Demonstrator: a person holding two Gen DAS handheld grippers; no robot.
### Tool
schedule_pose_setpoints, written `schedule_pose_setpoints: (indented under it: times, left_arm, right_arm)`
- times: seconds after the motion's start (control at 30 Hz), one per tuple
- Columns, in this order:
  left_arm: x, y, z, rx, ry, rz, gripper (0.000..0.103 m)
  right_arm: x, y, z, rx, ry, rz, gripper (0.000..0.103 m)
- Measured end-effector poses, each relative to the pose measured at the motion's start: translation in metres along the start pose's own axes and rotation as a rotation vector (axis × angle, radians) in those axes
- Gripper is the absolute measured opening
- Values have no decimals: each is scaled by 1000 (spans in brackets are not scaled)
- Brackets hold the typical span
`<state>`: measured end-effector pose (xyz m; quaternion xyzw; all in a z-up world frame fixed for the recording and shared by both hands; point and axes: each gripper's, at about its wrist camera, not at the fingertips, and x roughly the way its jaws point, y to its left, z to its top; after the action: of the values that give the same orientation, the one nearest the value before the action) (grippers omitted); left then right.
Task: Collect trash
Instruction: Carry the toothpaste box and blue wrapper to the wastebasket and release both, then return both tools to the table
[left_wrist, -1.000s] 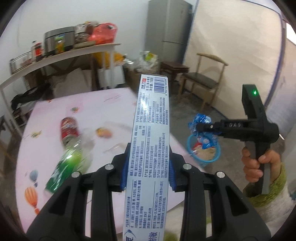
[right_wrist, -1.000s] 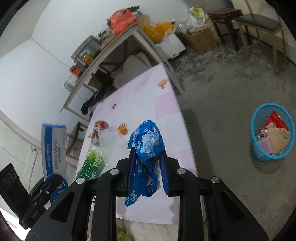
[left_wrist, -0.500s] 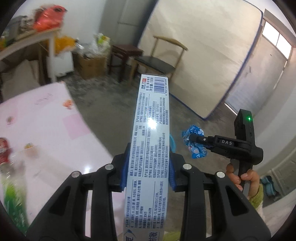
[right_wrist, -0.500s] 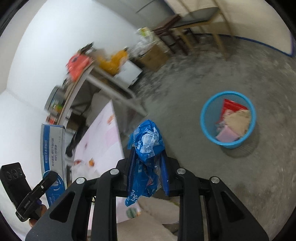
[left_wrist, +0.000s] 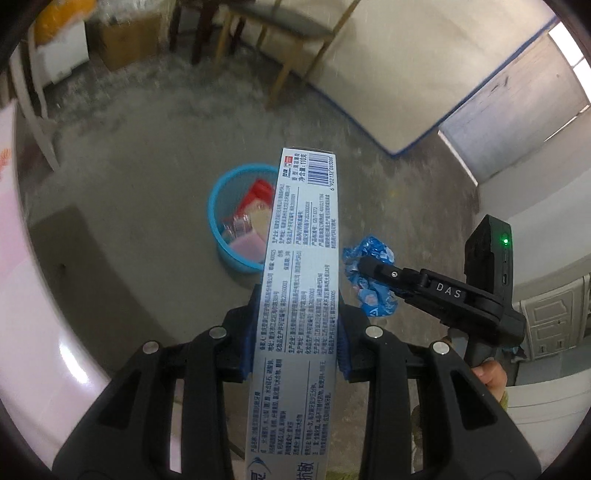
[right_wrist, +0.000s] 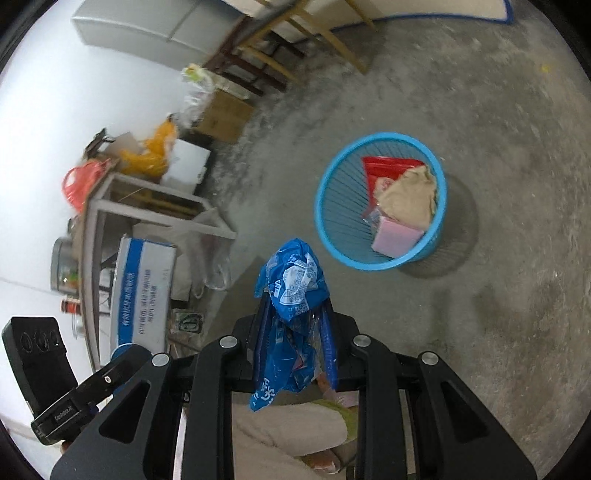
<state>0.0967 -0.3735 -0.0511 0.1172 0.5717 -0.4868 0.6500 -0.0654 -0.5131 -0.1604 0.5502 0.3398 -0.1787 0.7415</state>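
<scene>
left tongs clamped on a long box, pinched at mid-length, far end with the barcode poking up toward frame centre. right tongs closed on a crumpled blue wrapper, also seen at centre right of the left view, held just beside the box.

a second ago: pink worktop and its bottles filling the left view, bin only a small blue ring at the right edge. now swung away from the worktop (just a pink sliver at the left edge) and tipped down at the concrete floor. bin grown large: centre of the left view, partly behind the box; upper right of centre in the right view. already holding a red packet, a tan wad and a pink block.

meaning, as a judgement: pick-up done for both items, carry nearly over, drop next. neither item above the rim yet, as far as can be told; wrapper below and left of the bin in the right view. likely need to bring each over the opening before letting go. long box may catch the rim or tip out if released flat; wrapper light, may cling to the pads.
</scene>
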Motion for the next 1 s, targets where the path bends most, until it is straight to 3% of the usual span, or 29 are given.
schedule_pose_setpoints:
  times: [0.17, 0.23, 0.3, 0.33, 0.37, 0.43, 0.67, 1.0]
  left_arm:
    - [55, -7, 44, 33, 59, 54, 33]
    - [71, -8, 62, 46, 63, 60, 34]
    - [87, -7, 82, 44, 56, 87, 46]
    - [87, -5, 89, 32, 33, 123, 60]
    - [85, -3, 89, 21, 2, 148, 66]
    - [79, -1, 87, -6, -37, 148, 68]
    - [58, 12, 63, -54, -34, 126, 68]
    - [-36, 10, -5, 5, -167, 114, 68]
  right_arm:
    - [29, -15, 36, 42, 8, -29, 26]
    - [42, -17, 56, 42, -9, -39, 33]
    - [60, -25, 77, 48, -18, -94, 56]
    - [65, -27, 82, 51, -19, -115, 56]
    - [73, -33, 87, 56, -14, -136, 56]
    - [80, -45, 89, 92, -8, -155, 56]
    - [70, -54, 53, 56, -3, -155, 56]
    - [20, -52, 12, 43, -29, -108, 56]
